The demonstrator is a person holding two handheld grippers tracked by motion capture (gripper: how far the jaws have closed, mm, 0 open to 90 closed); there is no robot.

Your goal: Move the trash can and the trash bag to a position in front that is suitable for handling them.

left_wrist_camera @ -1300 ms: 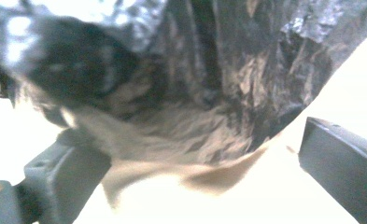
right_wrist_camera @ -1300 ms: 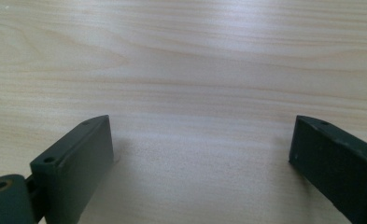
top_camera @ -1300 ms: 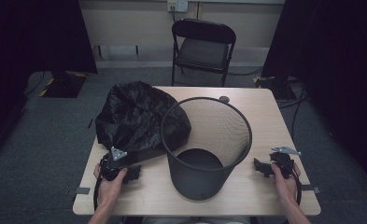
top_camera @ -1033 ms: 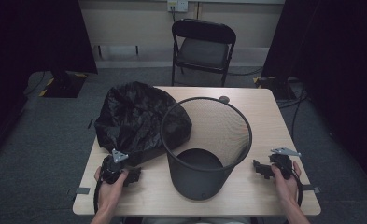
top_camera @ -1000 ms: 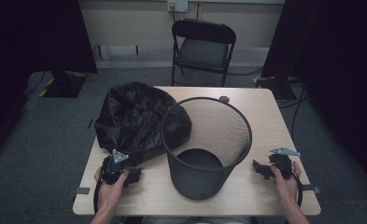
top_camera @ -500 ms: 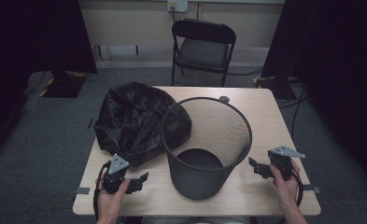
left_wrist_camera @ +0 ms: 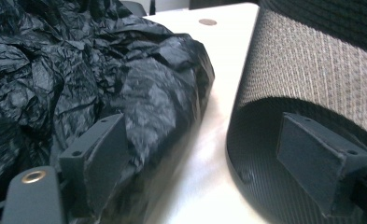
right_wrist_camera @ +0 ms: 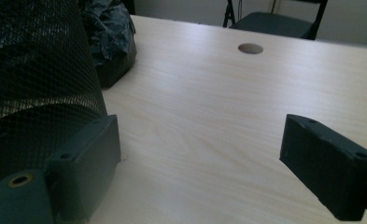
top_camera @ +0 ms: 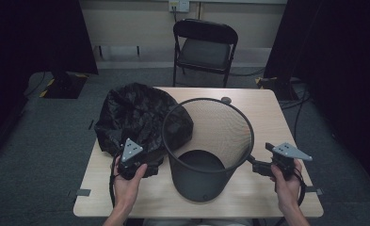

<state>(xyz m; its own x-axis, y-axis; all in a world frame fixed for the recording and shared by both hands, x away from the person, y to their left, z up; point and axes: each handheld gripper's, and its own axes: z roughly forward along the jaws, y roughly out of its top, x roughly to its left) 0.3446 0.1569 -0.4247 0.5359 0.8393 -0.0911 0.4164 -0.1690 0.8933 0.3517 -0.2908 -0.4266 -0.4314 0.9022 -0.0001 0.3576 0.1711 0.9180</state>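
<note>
step: going for the bin liner | left gripper (top_camera: 150, 162) spread wide at the black bin liner (top_camera: 135, 115), left half of the table (top_camera: 267, 113) | right gripper (top_camera: 254, 162) spread, beside the mesh wastebasket (top_camera: 206, 150), centre-front | I pinch one loose fold, not the heap.

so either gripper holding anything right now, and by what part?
Nothing held. Left gripper open beside the bag; right gripper open beside the mesh bin, bare table between its fingers.

A black folding chair (top_camera: 205, 44) stands behind the wooden table (top_camera: 267, 113), on grey carpet (top_camera: 55, 141).
</note>
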